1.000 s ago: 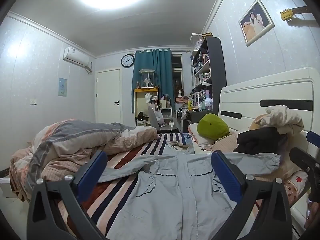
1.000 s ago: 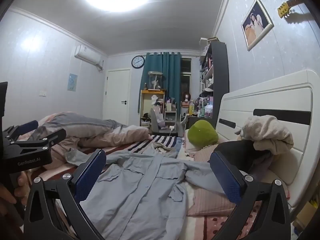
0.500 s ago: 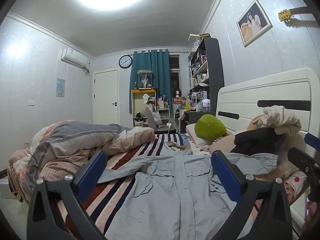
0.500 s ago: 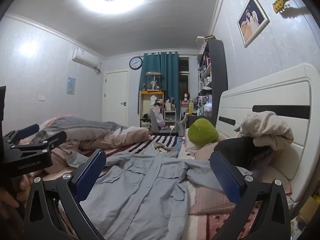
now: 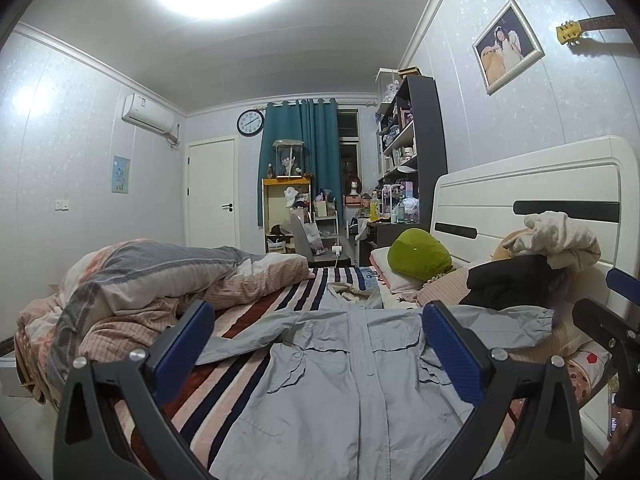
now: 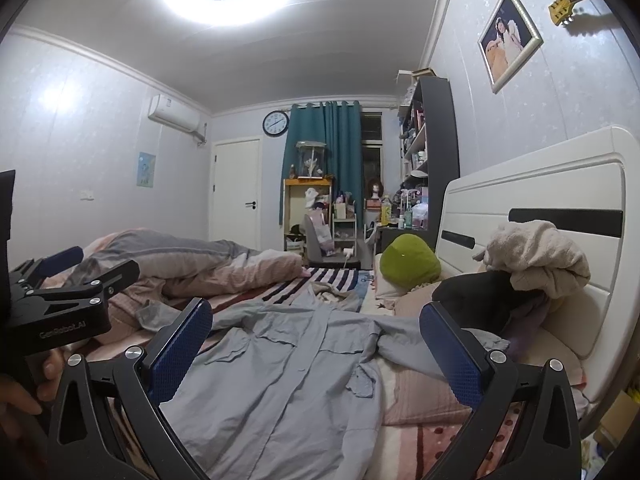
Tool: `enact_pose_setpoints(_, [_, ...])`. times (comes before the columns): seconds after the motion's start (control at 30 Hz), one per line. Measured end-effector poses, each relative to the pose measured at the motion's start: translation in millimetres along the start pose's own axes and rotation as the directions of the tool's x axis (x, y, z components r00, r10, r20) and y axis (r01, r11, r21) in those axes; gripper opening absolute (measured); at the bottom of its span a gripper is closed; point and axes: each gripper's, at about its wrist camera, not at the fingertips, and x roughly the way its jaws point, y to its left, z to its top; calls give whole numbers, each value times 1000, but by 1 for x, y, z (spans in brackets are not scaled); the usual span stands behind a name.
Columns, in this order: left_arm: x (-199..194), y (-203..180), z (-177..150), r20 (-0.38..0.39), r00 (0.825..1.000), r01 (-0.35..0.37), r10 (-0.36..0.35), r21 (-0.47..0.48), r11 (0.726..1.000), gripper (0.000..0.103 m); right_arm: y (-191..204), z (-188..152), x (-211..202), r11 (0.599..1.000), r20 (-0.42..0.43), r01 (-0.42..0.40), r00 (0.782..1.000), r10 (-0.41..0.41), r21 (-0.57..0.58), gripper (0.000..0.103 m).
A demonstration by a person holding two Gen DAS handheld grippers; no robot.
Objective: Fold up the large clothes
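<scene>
Pale blue-grey, the large shirt (image 5: 352, 380) lies spread flat on the striped bed (image 5: 256, 312) just below and ahead of the left gripper (image 5: 316, 344) and right gripper (image 6: 316, 344), both empty with jaws apart, barely shifted from a second ago, so folding hasn't begun.

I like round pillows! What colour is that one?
Green pillow, clearest in the right wrist view.

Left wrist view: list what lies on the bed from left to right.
Rumpled duvet → grey-blue jacket → green cushion → black garment → cream garment.
</scene>
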Motion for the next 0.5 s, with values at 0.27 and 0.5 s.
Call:
enact_pose_setpoints(0.27, [2, 2, -1, -12, 1000, -2, 2, 0, 1000, 102, 2, -2, -2, 1000, -2, -4, 1000, 4, 3, 103])
enact_pose_setpoints(0.5, [8, 6, -2, -20, 1000, -4, 4, -11, 1000, 102, 15, -6, -2, 1000, -17, -10, 1000, 10, 2, 103])
